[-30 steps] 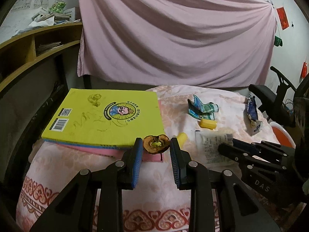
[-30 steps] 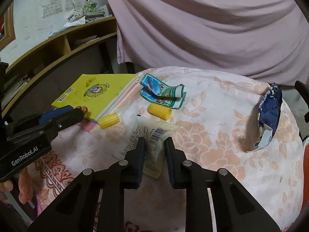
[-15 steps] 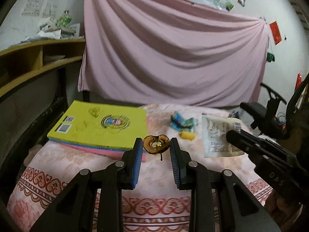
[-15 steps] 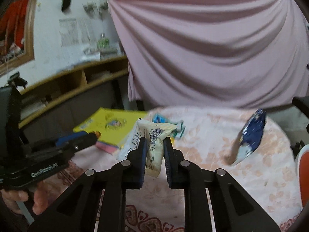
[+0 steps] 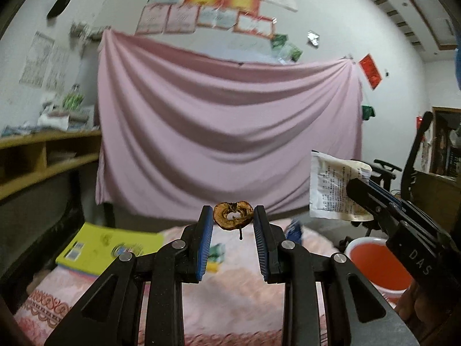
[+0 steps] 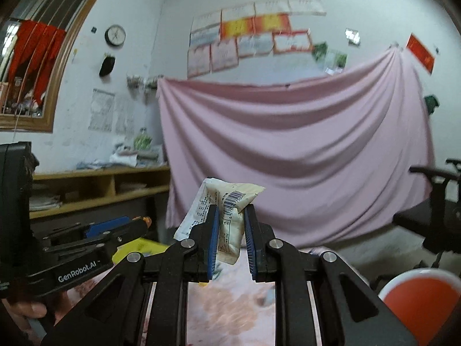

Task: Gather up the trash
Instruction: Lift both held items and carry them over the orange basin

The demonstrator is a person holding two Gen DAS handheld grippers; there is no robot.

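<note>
Both grippers had risen well clear of the desk within a second; where the earlier views looked down on the floral cloth, they now looked level at the pink curtain [image 5: 227,132] and the papered wall; we had lifted two pieces of trash at once. Our left gripper [image 5: 233,222] held the dried apple core [image 5: 232,219] pinched between its blue-padded fingers [image 5: 205,239], which stood only as far apart as the core is wide, its stem hanging below; a second before, that core sat at the edge of the yellow book [image 5: 109,248], which stayed behind on the desk [image 5: 236,294]. Our right gripper [image 6: 232,225] had its fingers nearly closed on the cream wrapper [image 6: 230,216], barcode side showing, the packet standing up out of the grip; it had lain flat on the cloth a second earlier. From the left wrist view the same wrapper [image 5: 331,190] showed aloft beside the core. A red bucket [image 5: 377,268] with a white rim had come into view low on the right, just beyond the desk's edge; we judged it the likely place for both pieces, though nothing had yet been dropped. Blurred remains on the desk, a green-and-white wrapper [image 5: 216,252] and a blue packet [image 5: 294,230], suggested that collecting was far from done.
</note>
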